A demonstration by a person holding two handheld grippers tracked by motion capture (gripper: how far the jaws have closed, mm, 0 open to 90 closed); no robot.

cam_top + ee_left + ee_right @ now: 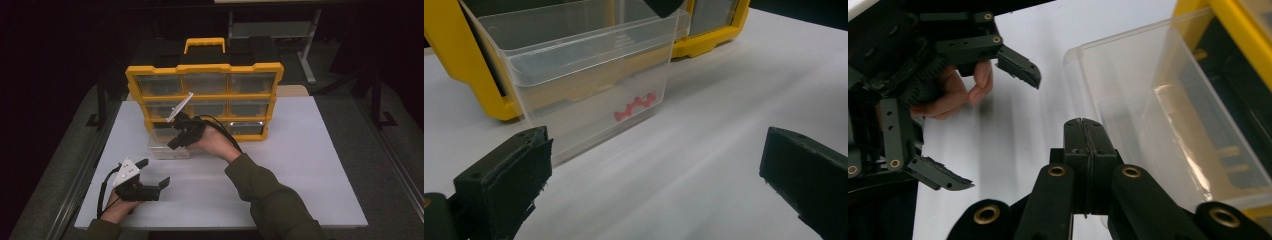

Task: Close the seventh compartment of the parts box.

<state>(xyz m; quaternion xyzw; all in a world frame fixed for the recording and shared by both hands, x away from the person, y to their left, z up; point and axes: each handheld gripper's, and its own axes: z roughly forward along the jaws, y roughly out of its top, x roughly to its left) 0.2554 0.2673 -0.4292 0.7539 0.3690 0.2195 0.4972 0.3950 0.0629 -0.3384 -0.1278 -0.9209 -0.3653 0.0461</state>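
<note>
Clear plastic makes up the rectangular drawer bin (pixel 167 148) that stands pulled out on the white table top (pixel 300 165), its back end just at the bottom left slot of the yellow-framed organiser cabinet with clear drawers (pixel 205 97). Your right gripper (pixel 172 144) sits right at that bin's near rim, and in the right gripper view its two black jaws are pressed flat together, pad to pad, with nothing between them; whether they touch the bin's wall you cannot tell. Inside the bin, low against its front wall, lies a small red wavy plastic piece (pixel 635 106), seen through the clear side in the left gripper view. Your left gripper (pixel 153 173) rests near the front left part of the table, apart from the bin, pointing toward it, with its jaws spread wide and empty. A black cable (pixel 222 127) trails from the right gripper across your hand.
</note>
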